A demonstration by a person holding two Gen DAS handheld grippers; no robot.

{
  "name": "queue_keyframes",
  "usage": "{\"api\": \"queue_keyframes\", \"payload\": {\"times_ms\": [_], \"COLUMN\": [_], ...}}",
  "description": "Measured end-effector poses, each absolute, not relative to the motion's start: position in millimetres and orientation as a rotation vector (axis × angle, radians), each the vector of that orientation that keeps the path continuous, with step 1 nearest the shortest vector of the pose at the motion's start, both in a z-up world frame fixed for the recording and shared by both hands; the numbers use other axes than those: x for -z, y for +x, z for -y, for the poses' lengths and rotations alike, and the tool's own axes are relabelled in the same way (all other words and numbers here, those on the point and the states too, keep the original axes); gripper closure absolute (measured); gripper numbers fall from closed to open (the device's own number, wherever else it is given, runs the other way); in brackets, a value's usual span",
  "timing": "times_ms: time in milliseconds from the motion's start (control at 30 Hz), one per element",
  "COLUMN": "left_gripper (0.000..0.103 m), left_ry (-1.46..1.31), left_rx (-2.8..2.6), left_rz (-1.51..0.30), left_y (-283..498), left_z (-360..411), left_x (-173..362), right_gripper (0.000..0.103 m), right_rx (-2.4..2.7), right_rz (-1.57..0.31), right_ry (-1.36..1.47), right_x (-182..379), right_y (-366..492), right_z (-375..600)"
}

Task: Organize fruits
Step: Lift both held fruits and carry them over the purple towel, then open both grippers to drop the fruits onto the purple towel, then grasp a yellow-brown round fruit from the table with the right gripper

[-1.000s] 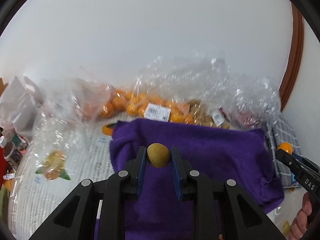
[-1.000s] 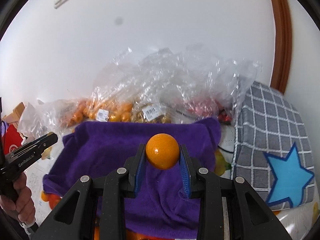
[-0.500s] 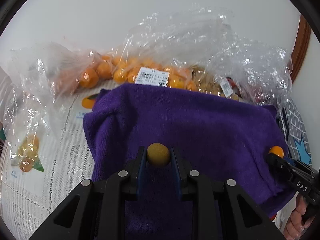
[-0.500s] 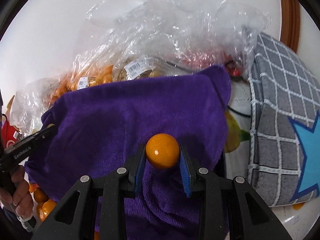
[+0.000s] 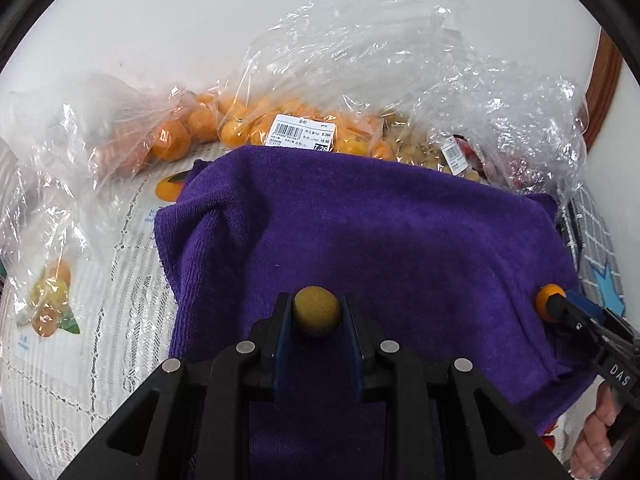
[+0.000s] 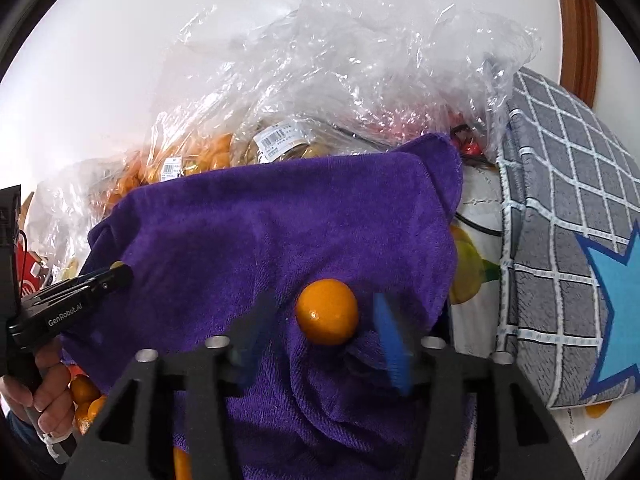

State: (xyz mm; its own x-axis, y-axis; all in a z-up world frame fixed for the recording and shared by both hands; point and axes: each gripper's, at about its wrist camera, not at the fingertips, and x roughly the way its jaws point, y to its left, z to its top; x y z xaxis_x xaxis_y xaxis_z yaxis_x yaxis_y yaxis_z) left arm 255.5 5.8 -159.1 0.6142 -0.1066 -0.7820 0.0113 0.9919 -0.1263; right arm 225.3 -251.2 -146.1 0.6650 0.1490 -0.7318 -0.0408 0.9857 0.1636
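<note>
1. Right gripper (image 6: pixel 326 338) has its jaws spread, blurred, clear of the orange fruit (image 6: pixel 326 312), which sits on the purple towel (image 6: pixel 248 240), likely its sorting spot.
2. Left gripper (image 5: pixel 316 330) is clamped on a small brown-green fruit (image 5: pixel 316 311), hovering low over the same towel, probably next to drop.
3. Bagged fruit (image 5: pixel 280 124) is piled behind against the wall.

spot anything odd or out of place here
The purple towel is rumpled, with a bunched fold by the small orange fruit. The right gripper has its jaws spread and motion-blurred, the fruit loose between them on the towel. Nothing spilled or damaged.
</note>
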Motion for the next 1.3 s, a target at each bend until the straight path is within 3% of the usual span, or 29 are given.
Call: {"api": "queue_keyframes", "payload": {"times_ms": [500, 633, 867, 933, 1300], "left_gripper": [0.078, 0.078, 0.077, 0.072, 0.072], "left_ry": [-0.099, -0.1, -0.128, -0.154, -0.227], "left_rx": [0.05, 0.063, 0.059, 0.061, 0.058], "left_rz": [-0.813, -0.81, -0.797, -0.798, -0.797], "left_y": [201.7, 178.6, 135.4, 125.3, 102.0], "left_z": [-17.0, -28.5, -52.1, -58.3, -77.5], "left_x": [120.1, 120.0, 131.5, 137.4, 156.1], "right_gripper": [0.047, 0.052, 0.062, 0.062, 0.063], "right_rx": [-0.068, -0.059, -0.135, -0.157, -0.201], "right_rz": [-0.722, -0.717, -0.775, -0.793, -0.879], "right_ry": [0.118, 0.129, 0.118, 0.122, 0.114], "right_x": [108.2, 105.0, 125.4, 134.0, 161.6], "right_y": [180.4, 155.5, 106.0, 95.0, 88.1], "right_z": [250.6, 249.8, 233.8, 228.8, 201.5]}}
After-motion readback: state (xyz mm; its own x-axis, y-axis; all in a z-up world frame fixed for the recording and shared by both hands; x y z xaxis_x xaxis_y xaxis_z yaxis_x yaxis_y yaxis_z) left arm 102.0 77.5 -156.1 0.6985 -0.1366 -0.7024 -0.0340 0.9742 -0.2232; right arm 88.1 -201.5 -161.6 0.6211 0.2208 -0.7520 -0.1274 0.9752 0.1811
